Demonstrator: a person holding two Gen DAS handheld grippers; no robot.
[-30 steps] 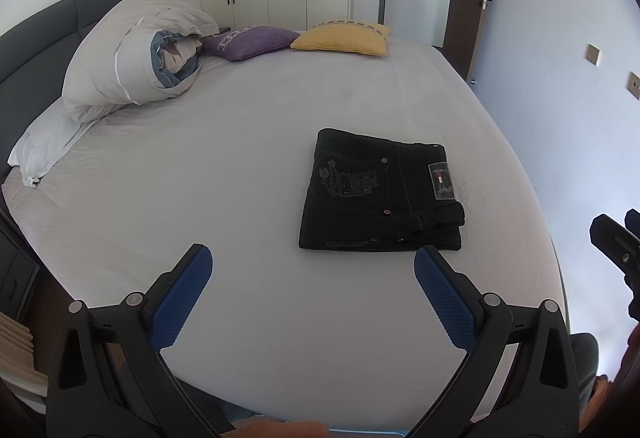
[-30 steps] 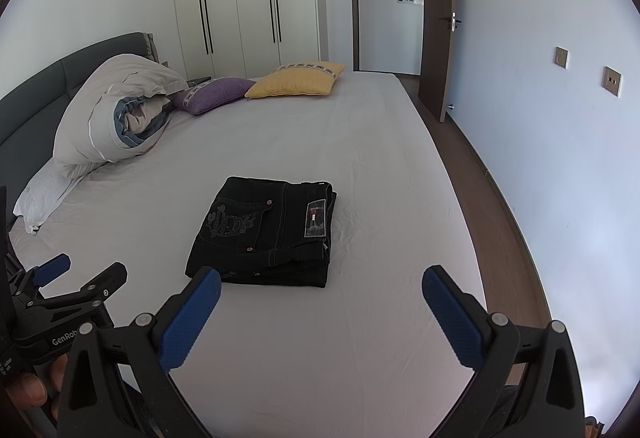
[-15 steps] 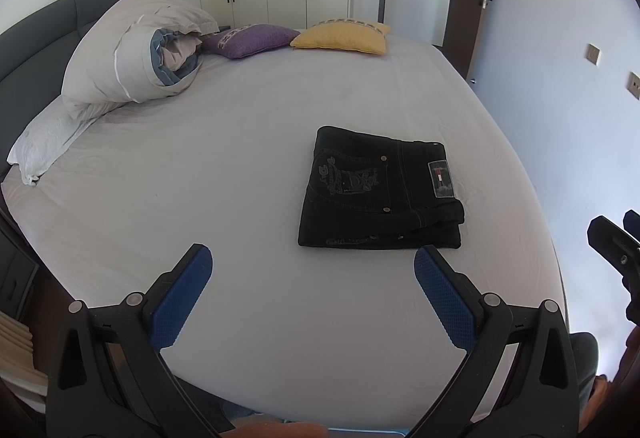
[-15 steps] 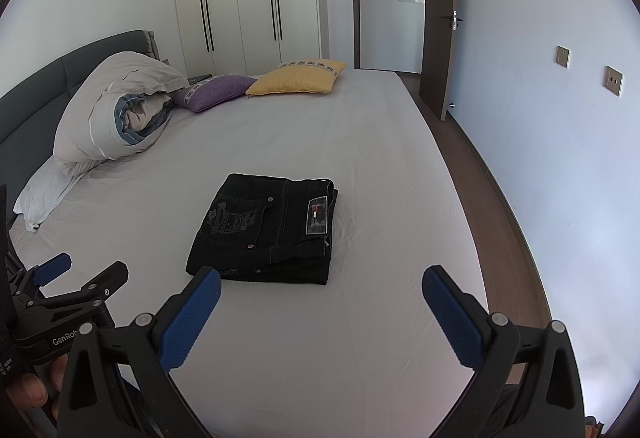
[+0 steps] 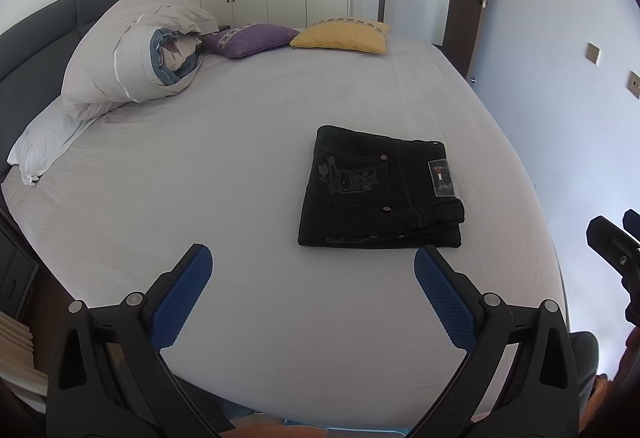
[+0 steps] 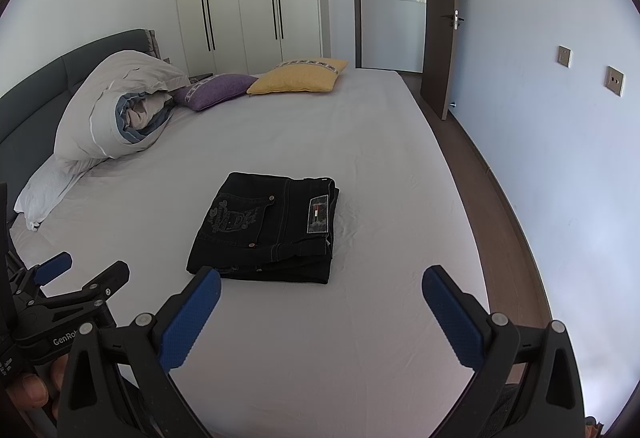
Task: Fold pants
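The pants (image 5: 380, 194) lie folded in a neat dark stack on the bed (image 5: 240, 158), right of the middle of the frame, and both the left gripper (image 5: 312, 294) and right gripper (image 6: 320, 314) hang back with jaws wide open, so folding looks done and nothing more seems needed.

Readable text: one partial brand, rest too small

Left gripper (image 6: 72, 274), body seen in right wrist view: white lettering "GenRo", cut off by the right gripper's finger. Pants (image 6: 264, 230): back-pocket crest embroidery w/ large "D" + waistband patch w/ small red/white/dark flag; wording on both illegible.
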